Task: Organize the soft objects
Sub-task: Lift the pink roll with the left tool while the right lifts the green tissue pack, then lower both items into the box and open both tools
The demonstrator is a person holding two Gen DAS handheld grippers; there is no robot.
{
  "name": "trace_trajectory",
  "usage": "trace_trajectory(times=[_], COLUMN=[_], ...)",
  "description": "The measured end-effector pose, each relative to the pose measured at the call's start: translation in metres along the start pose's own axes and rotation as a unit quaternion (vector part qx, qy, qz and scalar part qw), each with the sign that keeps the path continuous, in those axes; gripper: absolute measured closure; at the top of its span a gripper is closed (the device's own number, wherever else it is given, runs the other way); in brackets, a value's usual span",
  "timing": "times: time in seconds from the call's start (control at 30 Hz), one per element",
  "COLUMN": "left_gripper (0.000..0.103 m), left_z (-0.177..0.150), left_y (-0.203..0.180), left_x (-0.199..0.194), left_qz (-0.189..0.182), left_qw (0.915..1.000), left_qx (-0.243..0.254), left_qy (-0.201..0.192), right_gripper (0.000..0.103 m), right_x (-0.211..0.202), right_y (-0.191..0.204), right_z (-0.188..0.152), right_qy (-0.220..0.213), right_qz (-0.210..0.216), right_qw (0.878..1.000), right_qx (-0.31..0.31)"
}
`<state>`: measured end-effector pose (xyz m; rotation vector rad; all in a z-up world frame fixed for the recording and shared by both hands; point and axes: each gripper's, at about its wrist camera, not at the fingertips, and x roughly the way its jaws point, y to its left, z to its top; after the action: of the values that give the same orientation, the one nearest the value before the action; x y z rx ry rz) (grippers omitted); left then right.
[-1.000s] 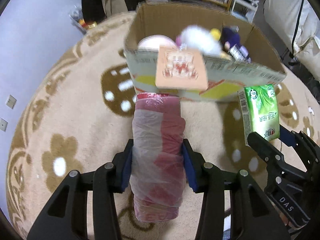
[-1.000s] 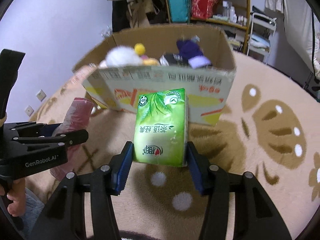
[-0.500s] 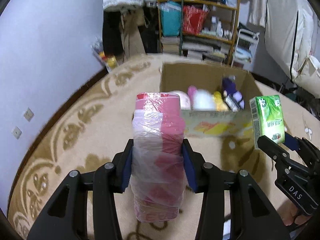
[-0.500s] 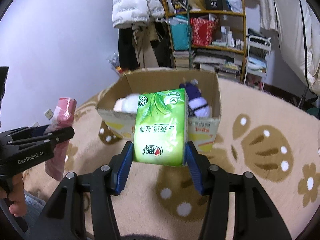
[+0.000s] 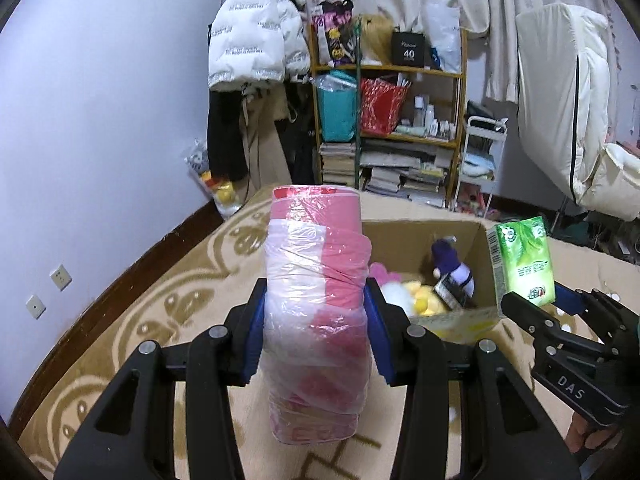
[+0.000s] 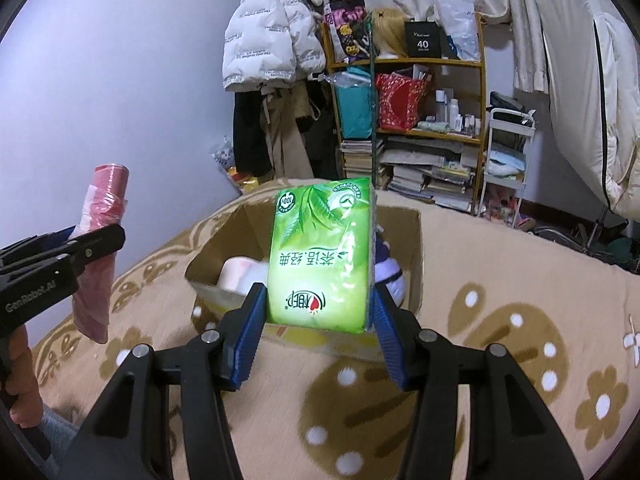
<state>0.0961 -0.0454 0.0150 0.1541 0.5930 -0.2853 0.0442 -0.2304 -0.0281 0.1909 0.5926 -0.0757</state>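
My left gripper [image 5: 316, 312] is shut on a pink roll wrapped in clear plastic [image 5: 316, 300], held upright above the carpet. My right gripper [image 6: 318, 312] is shut on a green tissue pack [image 6: 320, 256], which also shows at the right of the left wrist view as the tissue pack [image 5: 522, 266]. Beyond both stands an open cardboard box [image 6: 416, 240] on the carpet, holding a white roll [image 6: 242, 276], a purple plush [image 5: 446, 258], yellow and pink soft toys [image 5: 420, 298]. In the right wrist view, the pink roll [image 6: 104, 208] hangs at far left in the left gripper [image 6: 60, 256].
A patterned beige carpet [image 6: 500, 320] covers the floor. A shelf with books, bags and bottles [image 5: 392, 120] stands against the back wall, with a white jacket [image 5: 256, 36] hanging to its left and a white rolling rack [image 5: 480, 160] to its right. A person's hand [image 6: 20, 380] holds the left gripper's handle.
Both grippers have risen and tilted up, each still holding its item. The box has dropped lower and farther in both views, and the shelf and wall have come into sight.
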Motion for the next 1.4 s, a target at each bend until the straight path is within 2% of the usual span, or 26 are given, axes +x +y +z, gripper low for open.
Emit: trace_trajectory(times=[0.37,0.6,0.7,0.93,1.03,1.17,1.27,1.4], left_gripper=[0.059,0.059,0.059,0.059,0.059,0.057,0.049,0.046], left_z=[0.010,0.014,0.017,0.024,0.024,0.017,0.013,0.011], left_y=[-0.022,-0.039,-0.041,-0.041,-0.038,-0.032,-0.030,-0.033], left_x=[0.037,0.067,0.077,0.102,0.109,0.127,0.133,0.135], left_qz=[-0.009,-0.015,-0.033,-0.042,-0.034,-0.037,-0.032,-0.032], left_qw=[0.9995,0.9988,0.9988,0.9986,0.9989,0.9969,0.9962,0.9959], left_qx=[0.024,0.047,0.035,0.013,0.005,-0.012,-0.016,-0.001], left_qy=[-0.017,0.004,0.013,0.029,0.033,0.069,0.079,0.084], right_gripper=[0.047,0.047,0.047,0.047,0.047,0.047,0.047,0.046], right_x=[0.026,0.045,0.050,0.059,0.064,0.071,0.075,0.078], right_y=[-0.018,-0.027,-0.032,-0.034,-0.033,-0.031,-0.031,-0.035], right_z=[0.015,0.021,0.021,0.022,0.019,0.015,0.012,0.009], right_qy=[-0.016,-0.012,-0.005,-0.006,-0.001,0.005,0.008,0.018], right_qz=[-0.013,-0.019,-0.012,-0.002,0.006,0.014,0.011,0.027], right_qw=[1.000,1.000,1.000,1.000,1.000,1.000,1.000,0.999], right_qx=[0.005,0.004,0.015,0.020,0.019,0.015,0.016,0.033])
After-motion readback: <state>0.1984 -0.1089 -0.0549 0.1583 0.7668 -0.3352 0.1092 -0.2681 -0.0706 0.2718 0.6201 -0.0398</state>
